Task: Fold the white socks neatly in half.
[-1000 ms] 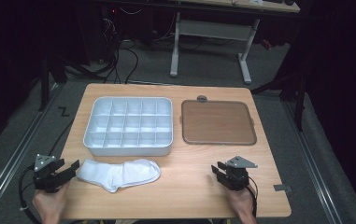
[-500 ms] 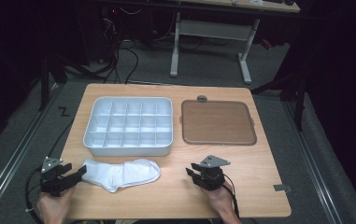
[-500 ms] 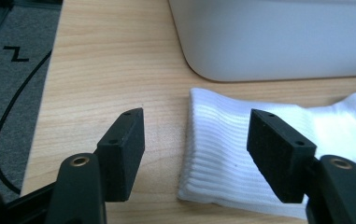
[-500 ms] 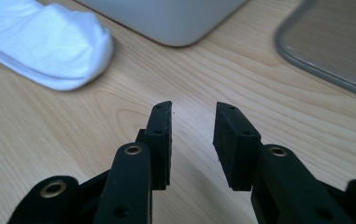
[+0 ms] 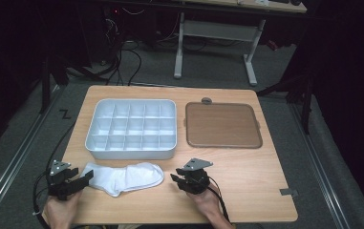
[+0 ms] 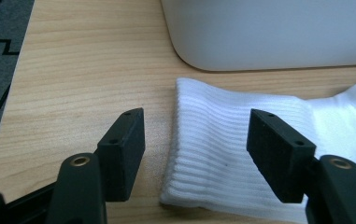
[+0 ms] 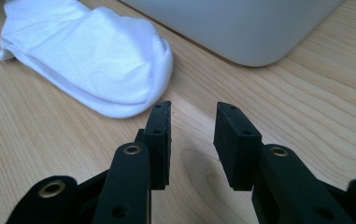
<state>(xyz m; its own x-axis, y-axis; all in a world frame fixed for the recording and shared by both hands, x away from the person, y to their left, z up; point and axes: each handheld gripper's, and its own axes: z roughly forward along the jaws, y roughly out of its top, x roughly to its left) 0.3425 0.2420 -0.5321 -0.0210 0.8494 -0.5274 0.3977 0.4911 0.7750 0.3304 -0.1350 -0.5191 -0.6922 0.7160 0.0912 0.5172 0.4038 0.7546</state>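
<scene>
A white sock [image 5: 124, 176] lies flat on the wooden table [image 5: 246, 181] near the front edge, cuff to the left and toe to the right. My left gripper [image 5: 87, 178] is at the cuff and stands open. In the left gripper view its jaws [image 6: 196, 140] straddle the ribbed cuff edge of the sock [image 6: 222, 130], one jaw over bare wood and one over the fabric. My right gripper [image 5: 175, 179] is just right of the toe. Its jaws [image 7: 192, 135] are open over bare wood, and the sock's toe [image 7: 96, 60] lies a little ahead to the left.
A white compartment tray [image 5: 132, 150] stands right behind the sock, its wall close in both gripper views [image 6: 269, 32] [image 7: 241, 28]. A brown flat board [image 5: 221, 125] lies to its right with a small grey knob [image 5: 206, 100] behind. Dark floor with cables surrounds the table.
My right gripper has slid left along the table's front toward the sock's toe. The left gripper has hardly moved, and the sock lies as before.
</scene>
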